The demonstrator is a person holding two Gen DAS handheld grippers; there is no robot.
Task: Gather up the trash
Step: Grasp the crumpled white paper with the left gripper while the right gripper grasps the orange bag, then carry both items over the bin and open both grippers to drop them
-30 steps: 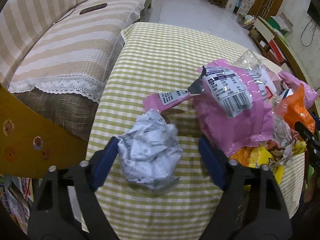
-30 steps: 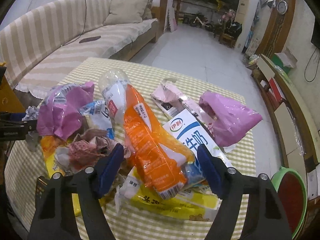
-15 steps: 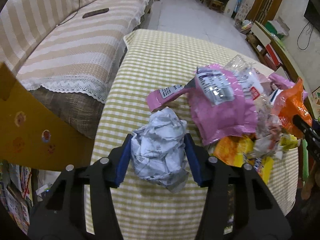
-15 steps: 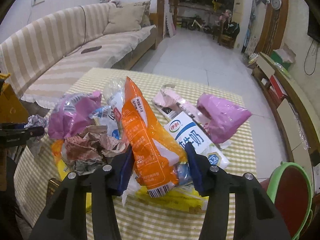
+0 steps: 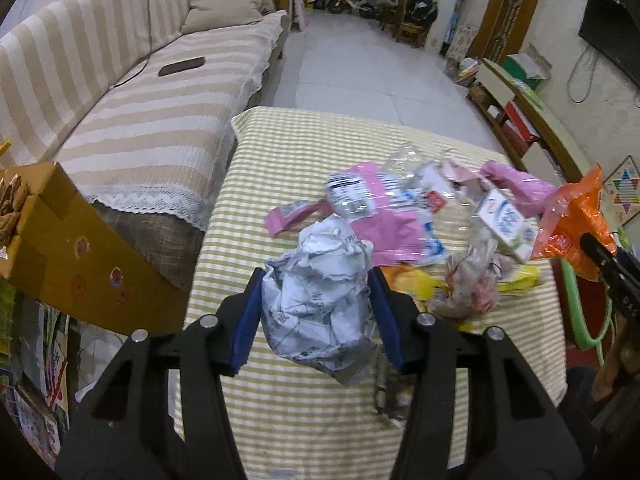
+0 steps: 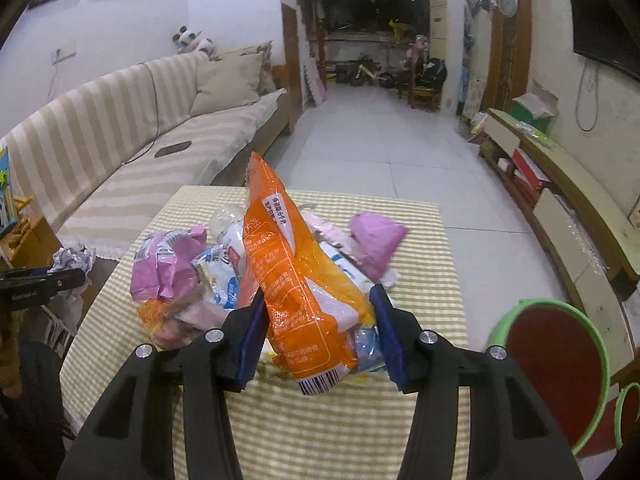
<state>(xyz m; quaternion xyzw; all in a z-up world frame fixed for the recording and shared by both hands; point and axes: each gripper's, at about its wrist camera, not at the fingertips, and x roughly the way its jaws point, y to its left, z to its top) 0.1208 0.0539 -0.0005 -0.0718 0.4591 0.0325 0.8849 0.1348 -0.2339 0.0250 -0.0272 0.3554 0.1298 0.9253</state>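
Note:
My left gripper (image 5: 316,312) is shut on a crumpled grey-white paper ball (image 5: 320,300) and holds it above the checked table (image 5: 304,420). My right gripper (image 6: 316,328) is shut on an orange snack bag (image 6: 296,272), lifted above the trash pile. The orange bag also shows at the right edge of the left wrist view (image 5: 576,220). The pile holds a pink wrapper (image 5: 372,216), a milk carton (image 5: 504,220), a pink plastic bag (image 6: 376,240) and crumpled paper (image 5: 472,284). The paper ball shows at the left of the right wrist view (image 6: 72,260).
A green-rimmed red bin (image 6: 556,376) stands on the floor right of the table. A striped sofa (image 5: 132,100) runs along the left. A yellow cardboard box (image 5: 60,248) sits near the table's left side. A low cabinet (image 6: 568,208) lines the right wall.
Both grippers closed on their items and lifted: the left raised the paper ball off the table, the right raised the orange bag out of the pile.

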